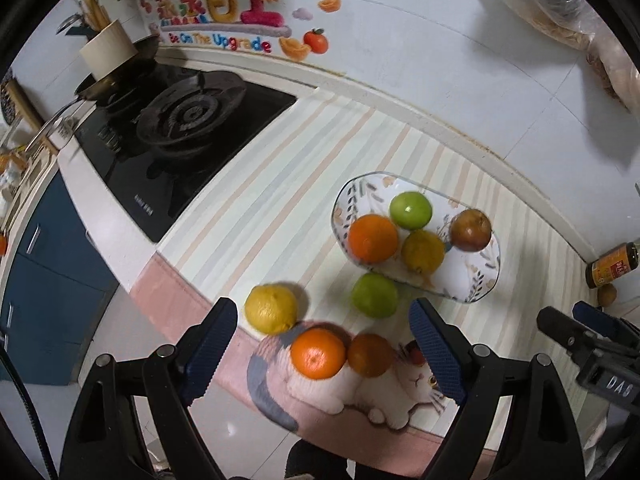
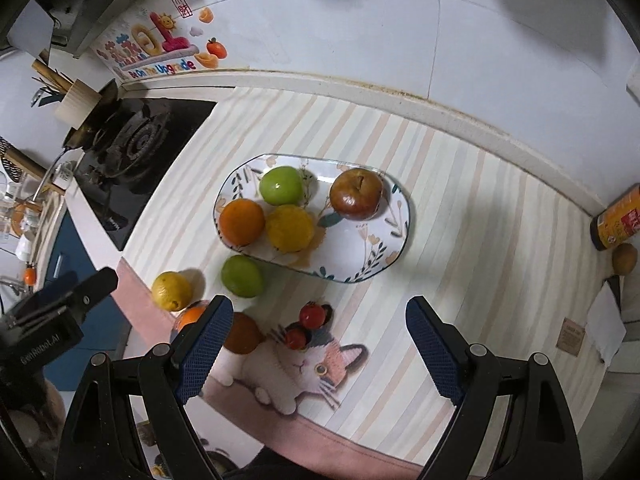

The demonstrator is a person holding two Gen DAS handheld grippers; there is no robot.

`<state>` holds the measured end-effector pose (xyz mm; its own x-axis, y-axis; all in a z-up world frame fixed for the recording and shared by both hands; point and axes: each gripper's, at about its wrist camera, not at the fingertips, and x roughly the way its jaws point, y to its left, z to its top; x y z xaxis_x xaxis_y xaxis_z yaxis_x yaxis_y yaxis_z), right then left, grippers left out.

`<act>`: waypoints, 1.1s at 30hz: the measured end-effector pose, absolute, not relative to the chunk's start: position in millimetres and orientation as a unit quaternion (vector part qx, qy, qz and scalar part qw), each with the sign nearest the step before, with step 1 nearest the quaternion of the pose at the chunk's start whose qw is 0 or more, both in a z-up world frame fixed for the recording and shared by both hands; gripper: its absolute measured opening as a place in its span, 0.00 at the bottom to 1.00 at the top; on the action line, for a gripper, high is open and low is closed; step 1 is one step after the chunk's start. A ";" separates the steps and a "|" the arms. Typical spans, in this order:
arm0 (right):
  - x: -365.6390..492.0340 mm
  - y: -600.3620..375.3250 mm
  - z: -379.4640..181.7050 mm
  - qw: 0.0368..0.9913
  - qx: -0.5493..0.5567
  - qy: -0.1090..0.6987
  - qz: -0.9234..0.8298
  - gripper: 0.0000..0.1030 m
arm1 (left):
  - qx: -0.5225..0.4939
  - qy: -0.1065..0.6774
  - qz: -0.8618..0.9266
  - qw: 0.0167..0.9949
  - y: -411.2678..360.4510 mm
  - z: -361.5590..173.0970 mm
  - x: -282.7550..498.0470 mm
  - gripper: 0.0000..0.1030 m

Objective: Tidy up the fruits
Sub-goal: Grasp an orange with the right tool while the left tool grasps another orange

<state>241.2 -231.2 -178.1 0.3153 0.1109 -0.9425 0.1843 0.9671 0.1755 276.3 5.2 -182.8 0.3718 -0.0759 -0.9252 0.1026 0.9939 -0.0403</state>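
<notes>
Loose fruit left to right, below plate's near-left rim: lemon, orange, darker orange, green fruit nearest rim.
Left gripper above them, fingers spread wide, empty; orange and darker orange lie between its fingers, so left hand nearer.
Plate long axis left-right; bare space at right end.
Right gripper wide, empty, above mat.
Orange half hidden behind right gripper's left finger; small red fruits unclear.
</notes>
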 end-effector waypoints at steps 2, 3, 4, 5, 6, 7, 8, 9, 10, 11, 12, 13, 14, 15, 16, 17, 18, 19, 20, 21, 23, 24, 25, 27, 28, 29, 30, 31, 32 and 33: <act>239.4 -227.3 -190.6 0.793 0.137 0.593 -0.007 0.88 | 0.015 0.562 -0.037 0.826 13.7 -191.7 270.6 0.85; 240.1 -224.2 -201.1 0.786 0.149 0.599 0.010 0.88 | 0.018 0.565 -0.025 0.824 19.2 -198.7 268.9 0.85; 242.1 -220.6 -216.7 0.773 0.167 0.611 0.026 0.88 | 0.018 0.570 -0.016 0.821 23.7 -205.1 266.9 0.85; 245.0 -216.9 -233.0 0.758 0.186 0.623 0.041 0.88 | 0.011 0.580 -0.005 0.814 31.8 -215.7 266.6 0.85; 247.6 -213.3 -247.5 0.746 0.204 0.632 0.055 0.87 | 0.007 0.589 0.004 0.808 38.5 -226.0 266.5 0.85; 251.3 -207.6 -267.0 0.729 0.224 0.643 0.067 0.86 | 0.005 0.597 0.015 0.802 45.0 -236.7 266.2 0.85; 254.1 -202.4 -282.5 0.718 0.233 0.652 0.072 0.83 | 0.005 0.602 0.023 0.798 48.9 -244.4 265.0 0.85; 257.3 -195.8 -297.0 0.708 0.239 0.660 0.079 0.81 | 0.004 0.610 0.032 0.792 54.1 -254.8 264.0 0.85; 261.0 -187.7 -312.0 0.700 0.242 0.667 0.085 0.80 | 0.002 0.616 0.041 0.787 59.1 -264.4 262.7 0.85; 264.1 -180.1 -325.0 0.693 0.240 0.674 0.090 0.78 | 0.002 0.620 0.048 0.783 61.8 -270.5 261.3 0.85; 266.4 -174.9 -332.5 0.689 0.237 0.679 0.093 0.77 | 0.000 0.626 0.052 0.778 65.6 -278.3 260.1 0.85; 269.1 -167.9 -342.6 0.684 0.232 0.685 0.096 0.76 | -0.002 0.630 0.057 0.774 68.8 -284.0 258.7 0.85; 270.8 -163.3 -349.6 0.679 0.226 0.691 0.097 0.75 | -0.002 0.634 0.061 0.771 71.4 -288.0 258.1 0.85; 272.3 -157.4 -357.5 0.674 0.215 0.700 0.099 0.74 | -0.004 0.638 0.064 0.767 73.8 -293.3 256.9 0.85; 273.3 -151.8 -365.1 0.669 0.206 0.707 0.102 0.72 | -0.007 0.641 0.066 0.764 75.3 -296.7 255.2 0.85; 274.1 -149.4 -368.4 0.667 0.210 0.706 0.111 0.70 | -0.010 0.644 0.066 0.762 76.6 -298.6 256.0 0.85; 273.8 -145.7 -370.9 0.665 0.208 0.707 0.119 0.64 | -0.011 0.646 0.065 0.760 76.8 -300.8 255.4 0.85; 273.2 -142.0 -369.6 0.667 0.202 0.705 0.128 0.60 | -0.011 0.648 0.065 0.759 76.0 -302.6 254.9 0.85; 272.6 -139.3 -368.1 0.670 0.194 0.705 0.129 0.55 | -0.011 0.649 0.063 0.758 74.7 -303.5 254.6 0.85; 273.6 -136.1 -364.5 0.673 0.174 0.708 0.125 0.55 | -0.011 0.650 0.057 0.758 72.3 -304.6 254.6 0.85; 271.2 -135.4 -361.1 0.680 0.151 0.707 0.123 0.55 | -0.008 0.652 0.050 0.756 68.2 -305.8 257.4 0.85; 268.4 -138.7 -360.6 0.679 0.147 0.709 0.119 0.55 | -0.012 0.655 0.041 0.755 64.5 -307.5 258.4 0.85; 266.8 -141.5 -359.3 0.679 0.144 0.710 0.117 0.55 | -0.016 0.658 0.033 0.752 60.7 -310.0 259.6 0.85; 260.8 -150.8 -354.2 0.683 0.141 0.708 0.110 0.55 | -0.022 0.663 0.017 0.748 52.2 -314.6 263.0 0.85; 259.1 -154.1 -351.8 0.684 0.141 0.708 0.109 0.55 | -0.022 0.666 0.008 0.746 47.0 -317.3 264.3 0.85; 255.1 -158.6 -349.9 0.685 0.140 0.707 0.106 0.55 | -0.020 0.670 -0.001 0.743 41.0 -320.2 266.1 0.85; 253.8 -162.0 -346.4 0.687 0.139 0.706 0.103 0.55 | -0.018 0.674 -0.012 0.738 35.1 -323.5 267.9 0.85; 251.3 -167.5 -343.9 0.688 0.138 0.705 0.101 0.55 | -0.016 0.679 -0.021 0.734 28.6 -326.9 269.5 0.85; 248.2 -171.1 -343.2 0.688 0.140 0.705 0.100 0.55 | -0.012 0.683 -0.028 0.729 22.0 -331.8 271.7 0.85; 246.3 -174.1 -341.3 0.688 0.141 0.705 0.099 0.55 | -0.011 0.687 -0.035 0.725 17.8 -335.9 273.7 0.85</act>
